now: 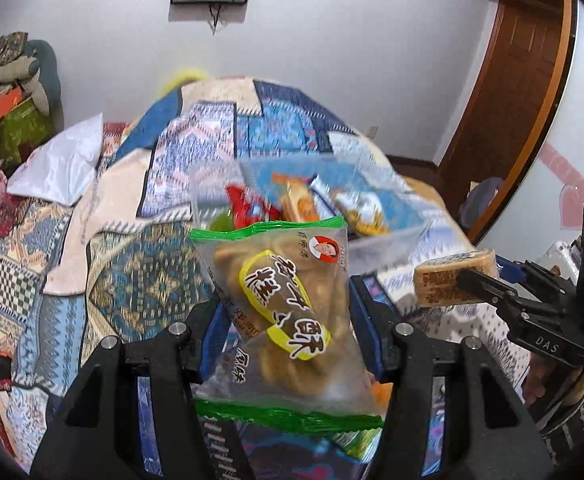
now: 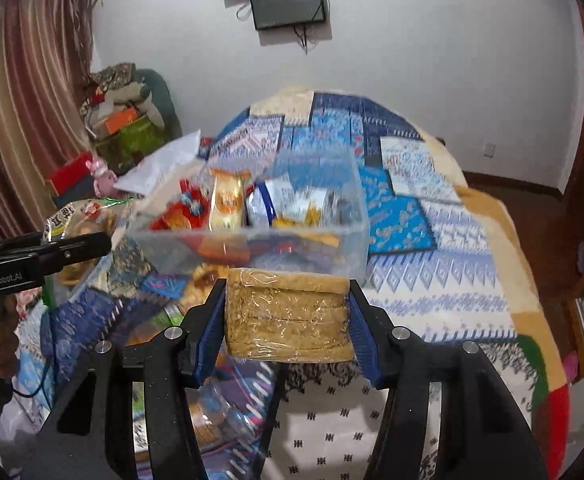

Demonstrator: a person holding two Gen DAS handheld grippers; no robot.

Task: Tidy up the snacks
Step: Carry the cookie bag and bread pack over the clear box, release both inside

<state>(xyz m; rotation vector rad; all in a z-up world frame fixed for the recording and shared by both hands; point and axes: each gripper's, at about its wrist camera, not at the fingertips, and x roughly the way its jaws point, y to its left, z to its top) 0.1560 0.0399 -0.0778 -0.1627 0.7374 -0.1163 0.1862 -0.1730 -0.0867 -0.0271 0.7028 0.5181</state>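
My left gripper [image 1: 284, 312] is shut on a clear pastry bag with green ends [image 1: 288, 312], held above the bed just short of the clear plastic box [image 1: 387, 248]. The box holds several wrapped snacks [image 1: 303, 204]. My right gripper [image 2: 288, 316] is shut on a plastic-wrapped block of tan biscuits [image 2: 288, 316], held just in front of the same box [image 2: 252, 248]. The biscuit block [image 1: 451, 280] and right gripper [image 1: 487, 288] show at the right in the left wrist view. The pastry bag [image 2: 76, 220] and left gripper [image 2: 52, 252] show at the left in the right wrist view.
The box stands on a bed with a blue patchwork blanket [image 2: 431, 280]. More snack packets [image 2: 212, 412] lie on the blanket below the grippers. A white bag [image 1: 64, 164] lies at the left. Stacked boxes and clothes [image 2: 124, 120] stand by the wall. A wooden door [image 1: 511, 92] is at the right.
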